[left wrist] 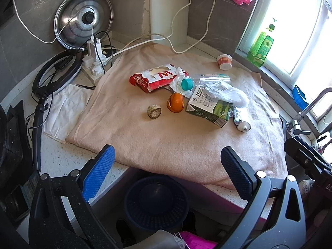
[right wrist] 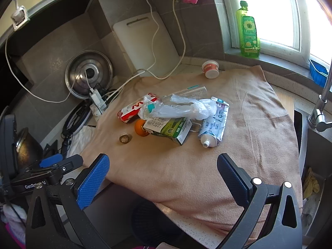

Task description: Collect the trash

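Note:
Trash lies on a pink towel [left wrist: 166, 141] on the counter: a red wet-wipe pack [left wrist: 153, 78], a clear bottle with a teal cap [left wrist: 187, 84], a clear plastic bag [left wrist: 226, 92], a green milk carton [left wrist: 209, 109], an orange peel [left wrist: 175, 102], a small brown lump [left wrist: 154, 111], a squeezed tube [left wrist: 241, 120] and a small cup [left wrist: 224, 61]. A dark basket bin [left wrist: 155, 201] stands on the floor below the counter edge. My left gripper [left wrist: 166, 172] is open and empty above the bin. My right gripper [right wrist: 164, 178] is open and empty at the towel's near edge, short of the carton [right wrist: 169, 129] and tube [right wrist: 213, 124].
A pot lid [left wrist: 83, 18], a power strip with cables [left wrist: 94, 62] and a ring light [left wrist: 58, 70] sit at the back left. A white cutting board [left wrist: 169, 8] leans on the wall. A green soap bottle [left wrist: 261, 45] stands on the sill. A tap and sink [right wrist: 319, 114] are at right.

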A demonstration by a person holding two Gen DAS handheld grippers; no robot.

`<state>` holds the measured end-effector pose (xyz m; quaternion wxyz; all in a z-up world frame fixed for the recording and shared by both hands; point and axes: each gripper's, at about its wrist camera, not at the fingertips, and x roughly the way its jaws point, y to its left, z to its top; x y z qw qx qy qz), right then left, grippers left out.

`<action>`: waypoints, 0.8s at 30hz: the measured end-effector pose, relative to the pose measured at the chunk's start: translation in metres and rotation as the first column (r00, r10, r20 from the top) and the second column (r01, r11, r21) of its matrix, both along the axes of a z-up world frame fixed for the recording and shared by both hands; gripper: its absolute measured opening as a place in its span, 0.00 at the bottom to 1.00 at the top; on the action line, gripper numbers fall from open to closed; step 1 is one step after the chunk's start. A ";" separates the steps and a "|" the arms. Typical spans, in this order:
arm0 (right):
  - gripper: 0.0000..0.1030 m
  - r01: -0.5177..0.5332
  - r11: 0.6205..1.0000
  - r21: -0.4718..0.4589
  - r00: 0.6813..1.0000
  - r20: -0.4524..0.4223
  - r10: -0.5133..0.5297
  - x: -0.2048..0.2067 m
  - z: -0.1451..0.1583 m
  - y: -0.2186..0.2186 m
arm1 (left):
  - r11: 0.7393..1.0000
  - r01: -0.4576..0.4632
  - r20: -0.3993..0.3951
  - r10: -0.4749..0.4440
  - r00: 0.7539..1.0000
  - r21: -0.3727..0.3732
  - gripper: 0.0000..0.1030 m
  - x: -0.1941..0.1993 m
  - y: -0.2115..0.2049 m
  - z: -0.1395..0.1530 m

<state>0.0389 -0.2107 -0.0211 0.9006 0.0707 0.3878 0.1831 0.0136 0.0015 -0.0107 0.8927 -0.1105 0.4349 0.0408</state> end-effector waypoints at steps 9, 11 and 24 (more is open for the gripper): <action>0.99 0.000 1.000 0.000 1.000 -0.002 0.000 0.002 0.000 0.001 | 1.000 0.001 -0.001 -0.001 1.000 0.000 1.00 0.001 -0.003 0.001; 0.99 0.000 1.000 0.000 1.000 -0.003 0.000 0.002 0.000 0.001 | 1.000 0.001 -0.001 -0.001 1.000 0.000 1.00 0.002 -0.004 0.001; 0.99 0.000 1.000 -0.002 1.000 -0.008 0.000 0.004 -0.002 0.003 | 1.000 0.000 -0.004 0.000 1.000 -0.002 1.00 0.002 -0.003 0.001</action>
